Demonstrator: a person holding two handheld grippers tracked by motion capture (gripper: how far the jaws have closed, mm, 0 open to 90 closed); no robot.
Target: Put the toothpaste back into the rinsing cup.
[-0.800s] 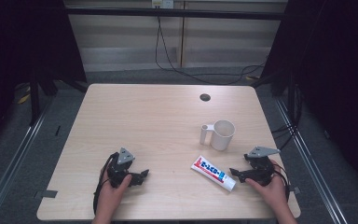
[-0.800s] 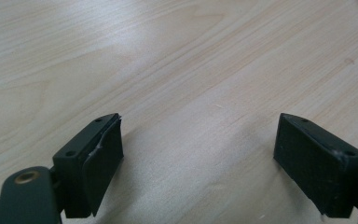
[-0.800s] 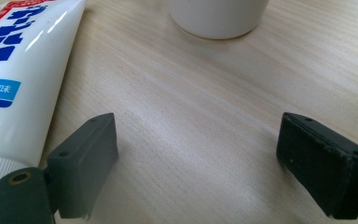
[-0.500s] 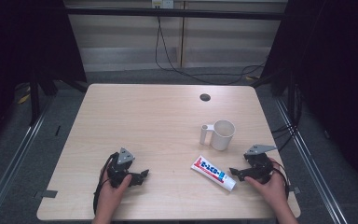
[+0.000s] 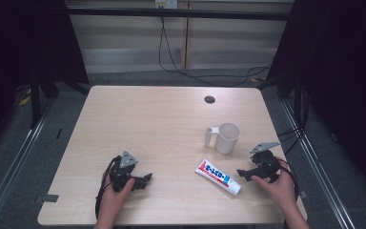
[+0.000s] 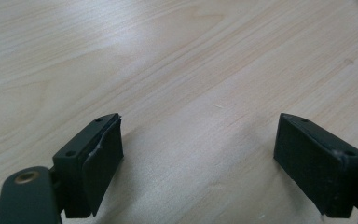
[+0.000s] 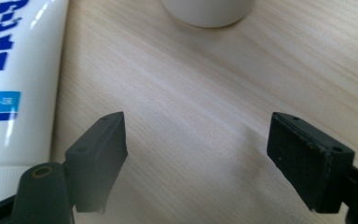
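Toothpaste tube (image 5: 218, 176): flat on the tabletop (image 5: 152, 124), near right, cap end toward the right gripper.
Mug (image 5: 227, 137): white, upright, just beyond the tube, handle facing left.
Right gripper (image 5: 246, 173): held at the near right edge, fingers (image 7: 307, 156) spread, empty, tube beside the left finger in the right gripper view.
Left gripper (image 5: 145, 180): near left, fingers (image 6: 98, 158) spread over bare wood.
Dark round spot (image 5: 209, 99): far side of the tabletop.
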